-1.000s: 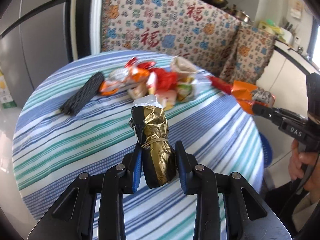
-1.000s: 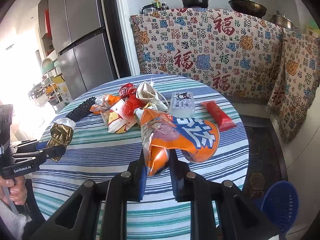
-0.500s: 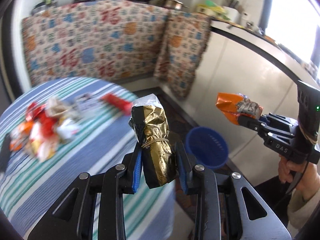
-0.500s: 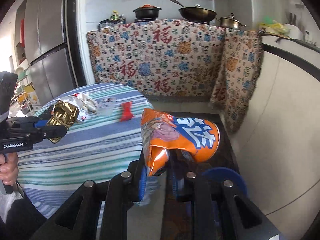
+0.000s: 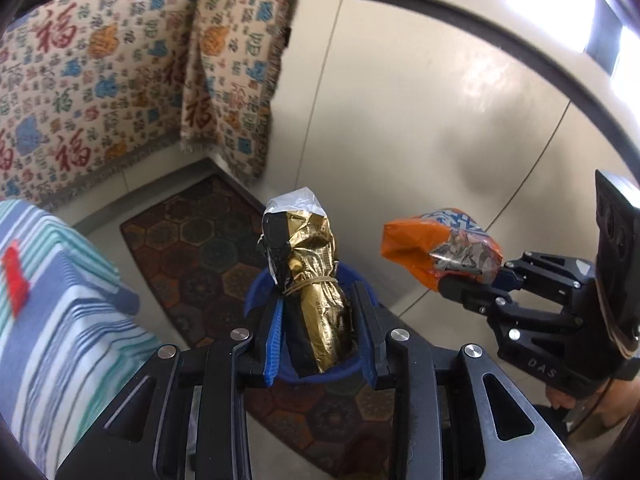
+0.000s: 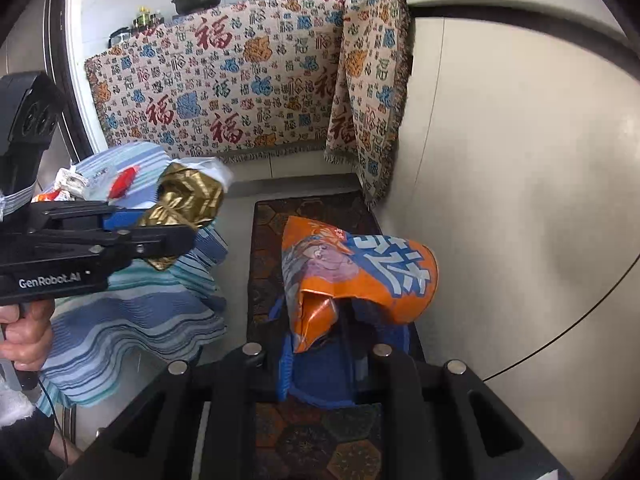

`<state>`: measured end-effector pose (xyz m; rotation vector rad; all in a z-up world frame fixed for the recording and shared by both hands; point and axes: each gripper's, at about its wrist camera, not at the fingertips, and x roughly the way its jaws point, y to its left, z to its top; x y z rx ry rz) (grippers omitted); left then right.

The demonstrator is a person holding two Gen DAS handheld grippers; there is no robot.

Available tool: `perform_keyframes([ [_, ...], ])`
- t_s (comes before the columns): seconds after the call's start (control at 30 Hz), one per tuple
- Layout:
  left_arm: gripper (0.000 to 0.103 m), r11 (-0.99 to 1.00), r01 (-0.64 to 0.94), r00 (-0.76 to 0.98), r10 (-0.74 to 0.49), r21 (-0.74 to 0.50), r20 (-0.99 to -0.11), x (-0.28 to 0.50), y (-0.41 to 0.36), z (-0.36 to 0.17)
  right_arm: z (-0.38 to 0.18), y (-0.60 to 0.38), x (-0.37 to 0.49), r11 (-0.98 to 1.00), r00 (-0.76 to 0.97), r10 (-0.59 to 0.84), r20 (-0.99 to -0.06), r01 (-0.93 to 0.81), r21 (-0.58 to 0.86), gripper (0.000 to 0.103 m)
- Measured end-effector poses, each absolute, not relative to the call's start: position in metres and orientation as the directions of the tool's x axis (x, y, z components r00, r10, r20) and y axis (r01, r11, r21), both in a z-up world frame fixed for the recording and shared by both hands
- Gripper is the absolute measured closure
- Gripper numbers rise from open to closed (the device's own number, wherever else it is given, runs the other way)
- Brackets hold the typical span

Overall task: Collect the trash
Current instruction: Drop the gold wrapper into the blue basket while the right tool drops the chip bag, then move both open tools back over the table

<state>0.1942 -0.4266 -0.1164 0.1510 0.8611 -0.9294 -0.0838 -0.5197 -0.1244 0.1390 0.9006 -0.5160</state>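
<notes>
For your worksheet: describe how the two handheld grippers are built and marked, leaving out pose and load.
Both are matte black with silver bolts. The left gripper has blue ribbed finger pads and white "GenRobot.AI" lettering on its side. The right gripper has blue pads too; its body reads "DAS".

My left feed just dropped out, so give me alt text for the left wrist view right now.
The left gripper is shut on a crumpled gold and black foil bag, held over the blue bin on the patterned floor mat. At right, the right gripper holds an orange snack bag; the striped table edge shows at left.
</notes>
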Motion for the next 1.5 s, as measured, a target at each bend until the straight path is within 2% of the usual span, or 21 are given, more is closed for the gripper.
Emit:
perform_keyframes([
  [0.27, 0.068, 0.607, 0.765, 0.266, -0.601, -0.213, -0.754, 0.208, -0.479, -0.147, -0.165, -0.561, -0.087, 0.874, 0.456, -0.324, -0.829, 0.48, -0.078, 0.082],
  [0.37, 0.063, 0.605, 0.769, 0.261, -0.593, -0.207, -0.762, 0.217, -0.495, -0.157, -0.177, -0.568, -0.087, 0.88, 0.448, -0.306, -0.84, 0.47, -0.07, 0.082],
  [0.4, 0.055, 0.607, 0.768, 0.262, -0.589, -0.204, -0.764, 0.22, -0.499, -0.16, -0.18, -0.57, -0.086, 0.881, 0.449, -0.3, -0.842, 0.469, -0.064, 0.082],
  [0.47, 0.043, 0.611, 0.765, 0.265, -0.585, -0.201, -0.767, 0.226, -0.507, -0.167, -0.187, -0.577, -0.085, 0.88, 0.451, -0.289, -0.844, 0.472, -0.05, 0.071],
  [0.57, 0.042, 0.612, 0.763, 0.258, -0.584, -0.209, -0.769, 0.234, -0.518, -0.175, -0.196, -0.584, -0.08, 0.878, 0.459, -0.279, -0.843, 0.478, -0.03, 0.062],
  [0.77, 0.041, 0.639, 0.737, 0.279, -0.584, -0.22, -0.762, 0.241, -0.503, -0.168, -0.184, -0.587, -0.078, 0.869, 0.49, -0.296, -0.82, 0.495, -0.018, 0.062],
  [0.93, 0.04, 0.676, 0.701, 0.33, -0.59, -0.228, -0.737, 0.23, -0.445, -0.137, -0.137, -0.557, -0.073, 0.871, 0.546, -0.363, -0.755, 0.487, -0.066, 0.061],
  [1.03, 0.035, 0.711, 0.671, 0.377, -0.574, -0.213, -0.727, 0.208, -0.391, -0.116, -0.101, -0.518, -0.07, 0.877, 0.596, -0.397, -0.698, 0.471, -0.097, 0.054],
  [1.1, 0.034, 0.734, 0.649, 0.402, -0.556, -0.202, -0.728, 0.188, -0.353, -0.106, -0.082, -0.488, -0.069, 0.881, 0.626, -0.41, -0.664, 0.461, -0.11, 0.053],
  [1.4, 0.033, 0.859, 0.488, 0.498, -0.419, -0.155, -0.759, 0.111, -0.153, -0.097, -0.033, -0.335, -0.061, 0.927, 0.731, -0.314, -0.607, 0.374, -0.03, 0.051],
  [1.5, 0.033, 0.902, 0.4, 0.56, -0.379, -0.16, -0.737, 0.102, -0.093, -0.091, -0.019, -0.299, -0.067, 0.939, 0.761, -0.268, -0.592, 0.344, 0.017, 0.044],
])
